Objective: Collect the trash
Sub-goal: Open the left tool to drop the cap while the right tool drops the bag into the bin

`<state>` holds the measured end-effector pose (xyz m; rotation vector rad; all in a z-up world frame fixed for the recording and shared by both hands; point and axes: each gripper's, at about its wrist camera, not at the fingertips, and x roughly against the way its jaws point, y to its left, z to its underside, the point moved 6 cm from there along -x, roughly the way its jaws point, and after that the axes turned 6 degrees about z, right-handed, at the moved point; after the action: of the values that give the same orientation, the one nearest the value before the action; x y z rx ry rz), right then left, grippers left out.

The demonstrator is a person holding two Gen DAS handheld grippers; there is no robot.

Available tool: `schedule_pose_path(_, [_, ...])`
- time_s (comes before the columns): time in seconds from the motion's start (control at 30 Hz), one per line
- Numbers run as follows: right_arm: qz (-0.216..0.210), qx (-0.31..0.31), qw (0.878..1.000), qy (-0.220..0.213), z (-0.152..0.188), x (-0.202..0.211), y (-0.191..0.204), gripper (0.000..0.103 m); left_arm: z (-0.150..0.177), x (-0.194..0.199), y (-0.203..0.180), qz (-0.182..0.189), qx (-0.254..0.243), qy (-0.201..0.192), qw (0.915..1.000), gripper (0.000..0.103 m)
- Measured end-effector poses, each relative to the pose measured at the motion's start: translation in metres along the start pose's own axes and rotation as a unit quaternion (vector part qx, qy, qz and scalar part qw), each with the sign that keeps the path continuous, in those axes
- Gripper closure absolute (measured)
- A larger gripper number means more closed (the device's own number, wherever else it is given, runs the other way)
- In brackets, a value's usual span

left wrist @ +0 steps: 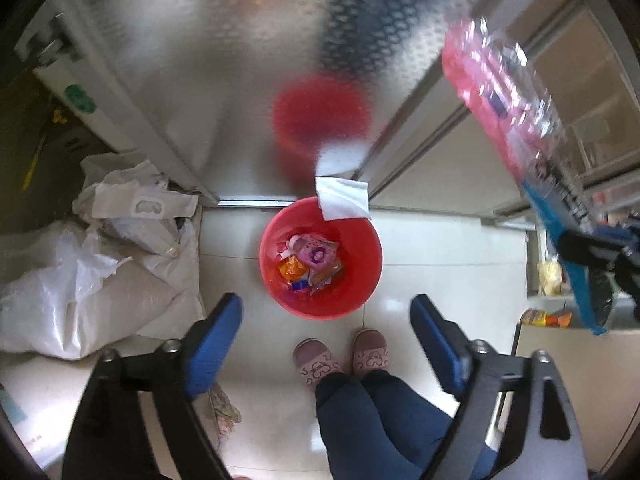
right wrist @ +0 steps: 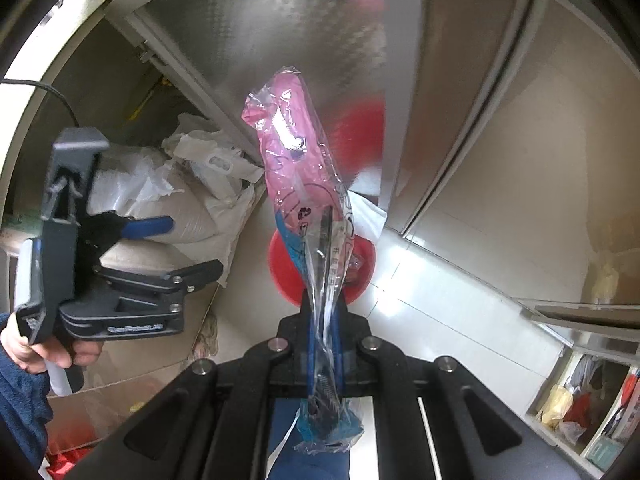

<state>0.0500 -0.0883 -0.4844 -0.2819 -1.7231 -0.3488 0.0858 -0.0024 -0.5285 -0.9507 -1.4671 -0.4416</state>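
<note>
A red bin [left wrist: 370, 272] stands on the pale tiled floor and holds several colourful wrappers [left wrist: 312, 260]. A white tissue [left wrist: 344, 200] lies over its far rim. My left gripper [left wrist: 326, 306] hangs above the bin's near side, open, with nothing between its blue pads [left wrist: 216, 332]. My right gripper [right wrist: 324, 312] is shut on a long pink and blue clear plastic wrapper [right wrist: 296, 152], which sticks out past the fingertips above the bin [right wrist: 284, 272]. The same wrapper [left wrist: 508, 92] shows at the right of the left wrist view. The left gripper [right wrist: 184, 248] appears at the left of the right wrist view.
White sacks and plastic bags [left wrist: 80, 280] are piled left of the bin. An embossed steel door [left wrist: 200, 60] rises behind it. The person's slippers [left wrist: 340, 356] stand just short of the bin. A shelf with small items [left wrist: 548, 316] is on the right.
</note>
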Motion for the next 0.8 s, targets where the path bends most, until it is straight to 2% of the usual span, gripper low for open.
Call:
schedule_pose_path(0.07, [-0.002,0.007,1.000,0.004,0.000,-0.002,0.003,0.096,0.003,0.006,0.006,-0.008,0.013,-0.010,0.9998,0.007])
schedule_pose_path(0.1, [-0.004,0.011,1.000,0.005,0.000,-0.003,0.004,0.096,0.004,0.008,0.009,-0.006,0.019,-0.014,0.9997,0.000])
schedule_pose_path(0.33, [-0.008,0.051,0.998,0.025,-0.003,-0.027,0.014,0.096,0.016,0.007,0.031,-0.010,0.054,-0.013,0.9984,0.000])
schedule_pose_path(0.6, [0.005,0.103,0.994,0.030,-0.007,-0.053,0.019,0.096,0.029,0.004,0.056,-0.045,0.067,-0.012,0.9967,0.000])
schedule_pose_path(0.63, [0.009,0.108,0.994,0.029,-0.008,-0.055,0.019,0.094,0.030,0.004,0.057,-0.046,0.067,-0.011,0.9966,0.000])
schedule_pose_path(0.7, [0.005,0.114,0.993,0.034,-0.009,-0.057,0.025,0.078,0.032,0.003,0.059,-0.046,0.069,-0.011,0.9965,0.000])
schedule_pose_path(0.77, [0.013,0.115,0.993,0.035,-0.009,-0.057,0.026,0.028,0.033,0.004,0.059,-0.046,0.068,-0.010,0.9966,0.000])
schedule_pose_path(0.8, [0.012,0.114,0.993,0.029,-0.009,-0.055,0.027,0.022,0.034,0.005,0.059,-0.047,0.066,-0.009,0.9967,0.000])
